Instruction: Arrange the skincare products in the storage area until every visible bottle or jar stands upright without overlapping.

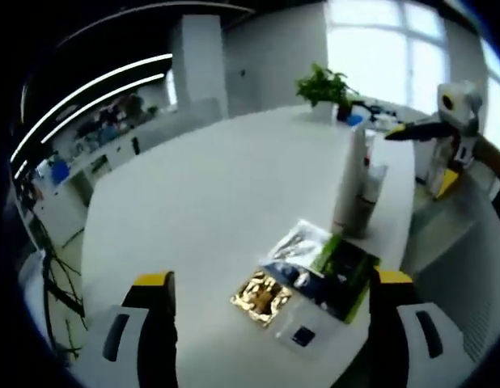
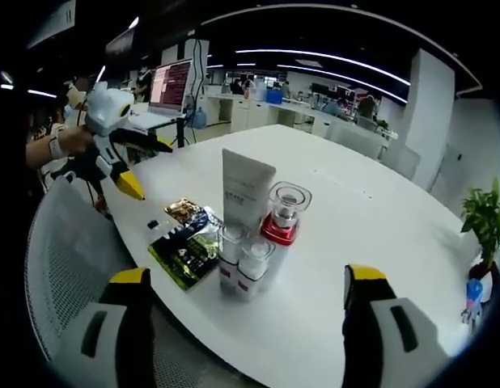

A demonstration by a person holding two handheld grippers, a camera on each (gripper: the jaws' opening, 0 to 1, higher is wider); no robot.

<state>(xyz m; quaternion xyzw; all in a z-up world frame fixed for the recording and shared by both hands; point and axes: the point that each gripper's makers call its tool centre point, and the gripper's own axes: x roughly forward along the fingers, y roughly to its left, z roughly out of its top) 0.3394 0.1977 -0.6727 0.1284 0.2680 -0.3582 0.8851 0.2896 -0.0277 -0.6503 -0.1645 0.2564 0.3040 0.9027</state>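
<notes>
White table (image 2: 355,218) holds upright bottles (image 2: 254,234) ahead of the open right gripper (image 2: 254,323).

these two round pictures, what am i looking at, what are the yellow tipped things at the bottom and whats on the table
Each picture comes from a fisheye camera riding on a hand-held gripper; a person holds one in each hand. The yellow-tipped prongs at the bottom are that gripper's own two jaws. In the left gripper view the left hand-held gripper is open and holds nothing. In the right gripper view the right hand-held gripper is also open and empty.

On the white table stands a group of skincare items: a tall white tube, a clear bottle with a red collar and two small white bottles in front. Flat sachets lie beside them. A potted plant stands at the table's far end.
</notes>
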